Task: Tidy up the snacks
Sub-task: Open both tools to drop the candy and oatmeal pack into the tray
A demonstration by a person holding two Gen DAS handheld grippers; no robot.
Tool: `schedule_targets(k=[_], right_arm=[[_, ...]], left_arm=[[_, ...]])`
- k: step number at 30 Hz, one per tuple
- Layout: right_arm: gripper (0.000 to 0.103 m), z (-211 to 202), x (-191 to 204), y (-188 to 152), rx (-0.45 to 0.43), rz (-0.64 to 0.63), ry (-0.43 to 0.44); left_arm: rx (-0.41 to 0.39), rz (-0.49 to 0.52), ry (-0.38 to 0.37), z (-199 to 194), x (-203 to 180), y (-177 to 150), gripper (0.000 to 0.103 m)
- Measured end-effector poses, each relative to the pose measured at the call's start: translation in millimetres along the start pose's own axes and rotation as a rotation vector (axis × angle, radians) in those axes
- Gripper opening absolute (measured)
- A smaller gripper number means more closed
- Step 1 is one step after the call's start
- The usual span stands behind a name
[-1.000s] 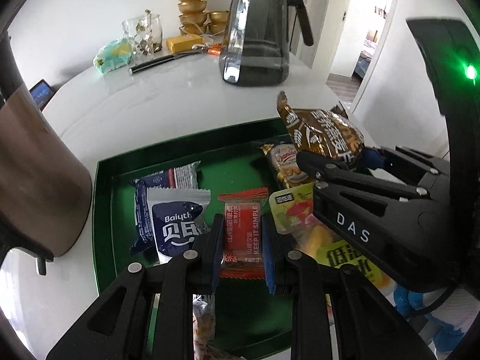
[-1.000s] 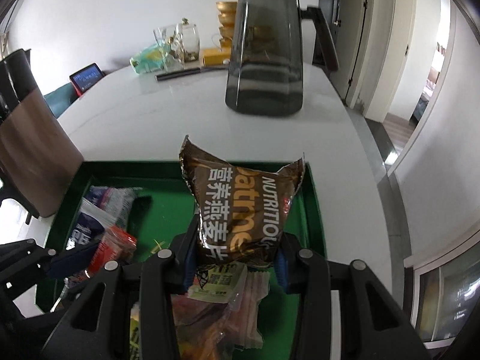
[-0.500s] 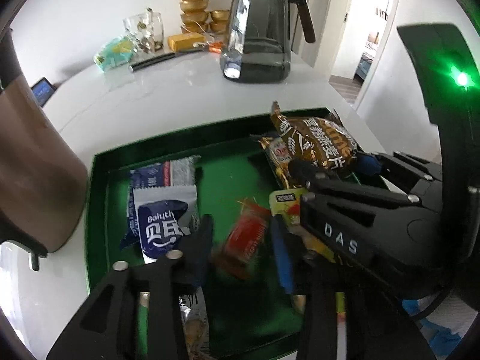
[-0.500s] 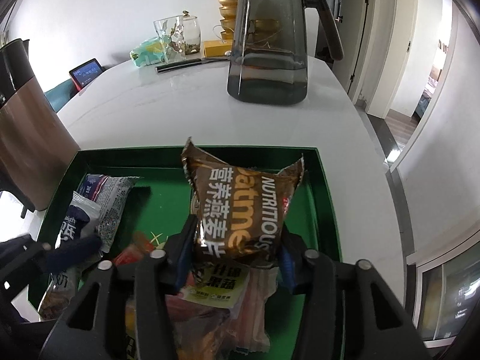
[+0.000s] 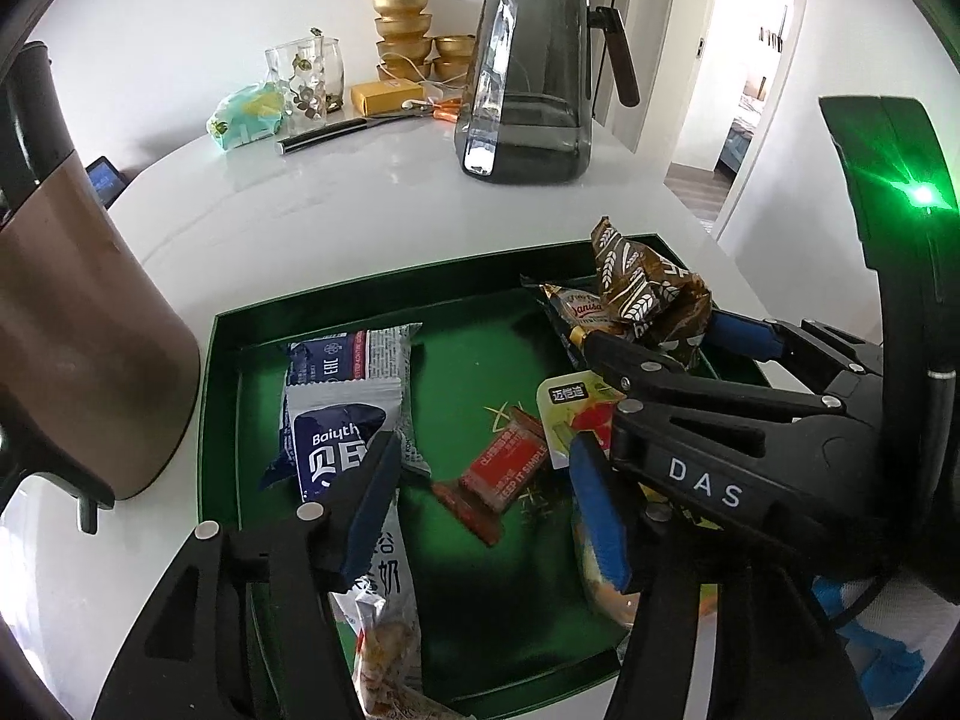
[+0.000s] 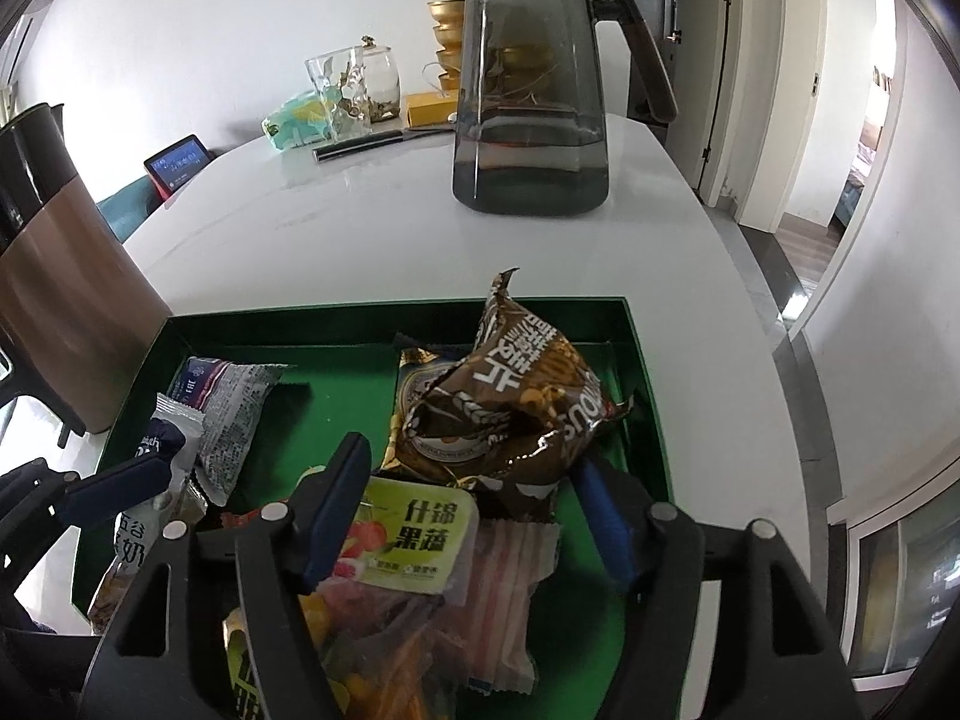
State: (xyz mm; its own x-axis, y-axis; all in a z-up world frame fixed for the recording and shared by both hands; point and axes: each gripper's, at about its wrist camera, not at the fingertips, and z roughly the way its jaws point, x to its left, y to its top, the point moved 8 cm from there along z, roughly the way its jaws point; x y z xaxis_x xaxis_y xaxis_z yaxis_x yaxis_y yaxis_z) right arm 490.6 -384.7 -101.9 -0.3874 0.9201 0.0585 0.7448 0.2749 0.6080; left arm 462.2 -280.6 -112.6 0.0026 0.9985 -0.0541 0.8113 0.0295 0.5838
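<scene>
A green tray (image 5: 360,294) holds the snacks. A small red snack bar (image 5: 498,474) lies tilted on the tray floor between the fingers of my left gripper (image 5: 480,468). Its jaws are opening and do not touch the bar. A crumpled brown oatmeal packet (image 6: 516,402) rests on other packets at the tray's right side, just ahead of my right gripper (image 6: 474,462). Those jaws are also opening, wide, and their pads are off the packet. From the left wrist view the brown packet (image 5: 648,294) sits beyond the right gripper's fingers (image 5: 738,330).
A blue-and-white packet (image 5: 336,438) lies at the tray's left, a yellow-green fruit packet (image 6: 414,534) under my right gripper. A dark pitcher (image 6: 528,90) stands behind the tray, a brown kettle (image 5: 72,360) at its left. Glass jars, gold bowls and a knife are at the back.
Both grippers opened. The red bar dropped from the left jaws onto the tray floor. The brown packet left the right jaws and tipped over onto the packets.
</scene>
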Motion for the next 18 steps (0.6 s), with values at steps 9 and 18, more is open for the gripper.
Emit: schedule_targets(k=[9,18], right_arm=[[0.103,-10,-3,-2,-0.014,0.007,-0.012],[0.103,-37,3,-5,-0.047,0.009,-0.004]], left_arm=[[-0.029,0.014,0.016,-12,0,-1,0.061],[-0.059,0.048,0.008,-35,-5,-2,0.062]])
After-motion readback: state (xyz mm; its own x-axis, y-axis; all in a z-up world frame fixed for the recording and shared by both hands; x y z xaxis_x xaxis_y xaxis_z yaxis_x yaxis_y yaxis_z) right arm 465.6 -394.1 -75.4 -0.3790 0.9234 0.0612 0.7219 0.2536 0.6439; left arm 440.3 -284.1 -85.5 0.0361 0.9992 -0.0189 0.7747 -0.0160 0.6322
